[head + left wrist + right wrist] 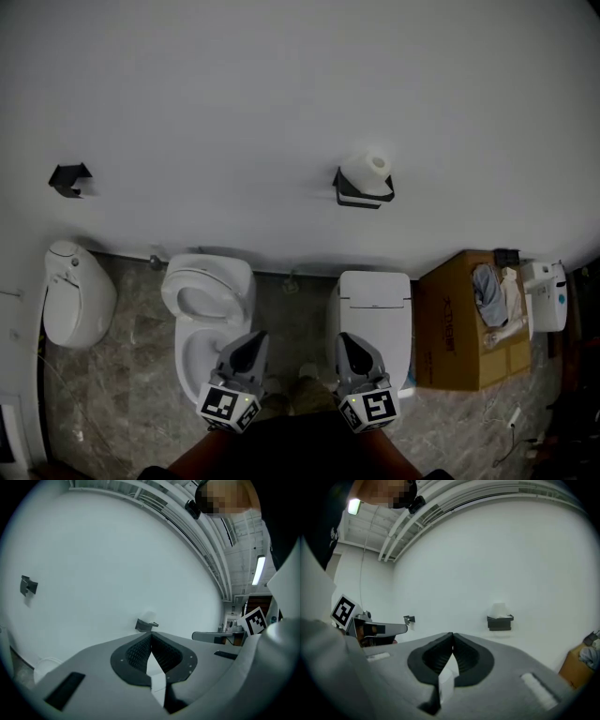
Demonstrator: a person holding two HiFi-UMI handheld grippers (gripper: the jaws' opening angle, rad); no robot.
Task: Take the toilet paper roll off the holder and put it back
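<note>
A white toilet paper roll (367, 169) rests on a black wall holder (359, 194) above the right toilet. It shows small and far off in the left gripper view as the roll (149, 617) on its holder (146, 626), and in the right gripper view as the roll (500, 609) on its holder (500, 622). My left gripper (255, 341) and right gripper (345, 341) hang low near my body, well short of the wall. Both are shut with nothing between the jaws, which meet at the tips (151, 634) (452, 634).
A second black holder (69, 178) is on the wall at far left, with no roll on it. Below stand a white wall fixture (77, 292), an open toilet (206, 305) and a closed toilet (373, 314). A cardboard box (464, 323) and a white device (546, 295) sit at right.
</note>
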